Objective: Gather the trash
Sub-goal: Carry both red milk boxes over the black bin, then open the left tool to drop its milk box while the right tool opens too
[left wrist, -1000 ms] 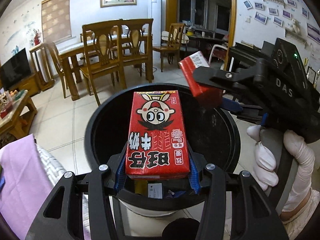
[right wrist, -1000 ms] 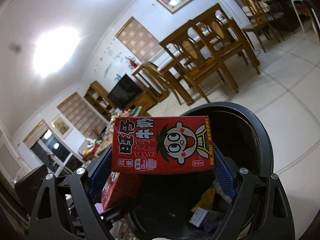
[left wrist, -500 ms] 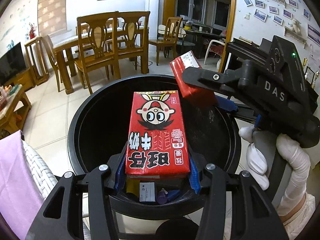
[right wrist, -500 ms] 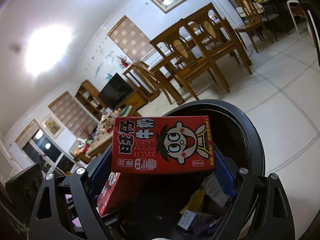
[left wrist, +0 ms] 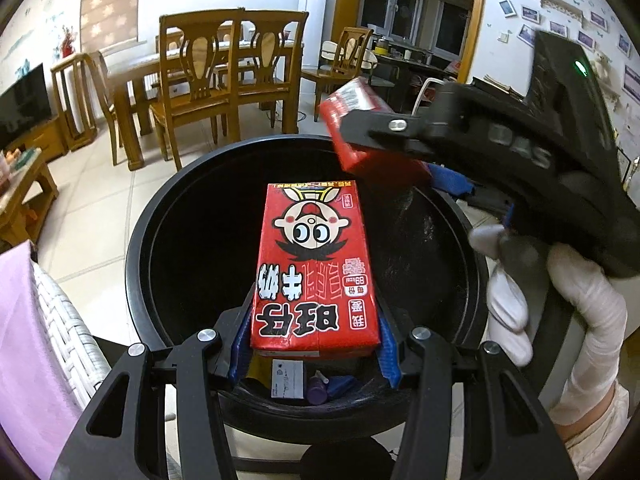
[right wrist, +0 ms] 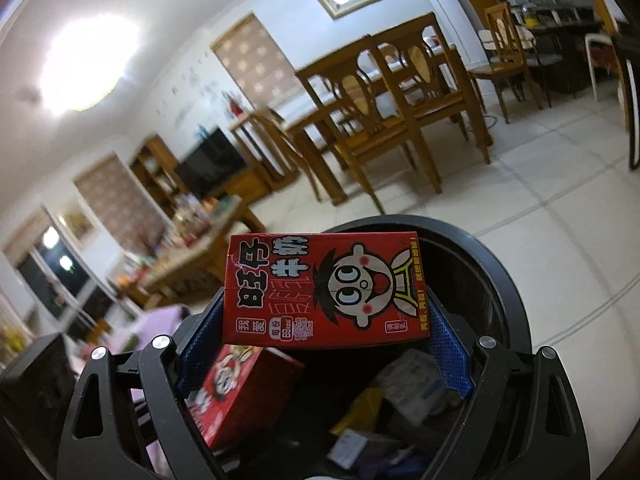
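Observation:
My left gripper is shut on a red milk carton with a cartoon face, held over the mouth of a round black trash bin. My right gripper is shut on a second red milk carton, held sideways over the same bin. In the left wrist view the right gripper and its carton hang over the bin's far right rim. In the right wrist view the left carton shows below. Several scraps of trash lie in the bin.
A wooden dining table with chairs stands behind the bin on a tiled floor. A purple cloth over a white wicker seat is at the left. A low table and a television are at the far left.
Both grippers have moved closer over the bin's mouth with their cartons still held. The bin fills more of both views and the trash at its bottom shows more.

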Motion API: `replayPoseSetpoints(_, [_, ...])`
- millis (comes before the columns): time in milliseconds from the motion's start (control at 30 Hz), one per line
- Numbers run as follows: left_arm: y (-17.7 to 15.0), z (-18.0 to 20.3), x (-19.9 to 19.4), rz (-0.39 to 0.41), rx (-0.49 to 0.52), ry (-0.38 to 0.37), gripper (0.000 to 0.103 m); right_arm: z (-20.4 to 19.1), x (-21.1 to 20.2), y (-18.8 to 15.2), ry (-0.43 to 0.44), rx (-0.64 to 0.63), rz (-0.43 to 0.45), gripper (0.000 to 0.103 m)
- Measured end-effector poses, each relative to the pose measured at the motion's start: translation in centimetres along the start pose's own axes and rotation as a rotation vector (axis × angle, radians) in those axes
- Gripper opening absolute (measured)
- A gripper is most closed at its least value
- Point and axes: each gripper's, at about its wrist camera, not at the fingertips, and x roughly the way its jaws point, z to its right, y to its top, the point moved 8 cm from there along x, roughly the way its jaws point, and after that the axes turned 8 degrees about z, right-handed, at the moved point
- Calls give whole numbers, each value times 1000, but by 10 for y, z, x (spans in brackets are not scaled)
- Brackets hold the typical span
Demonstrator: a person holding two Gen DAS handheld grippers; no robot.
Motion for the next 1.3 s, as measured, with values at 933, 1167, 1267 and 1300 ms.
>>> replayPoseSetpoints(933, [2,2,4,-22,-9,-1,51,-14,54,-7,-107,-133,-109,88])
replayPoseSetpoints(1167, [2,2,3,-15,-8,-4,61,-11,57,-10,-95,-143,-107,91])
replayPoseSetpoints(1267, [4,2,-2,10,3,4,77,-10,55,-9,-82,-142,-93,96])
replayPoseSetpoints(1300, [5,2,-3,14,4,5,79,-10,55,-9,-78,-142,-89,96])
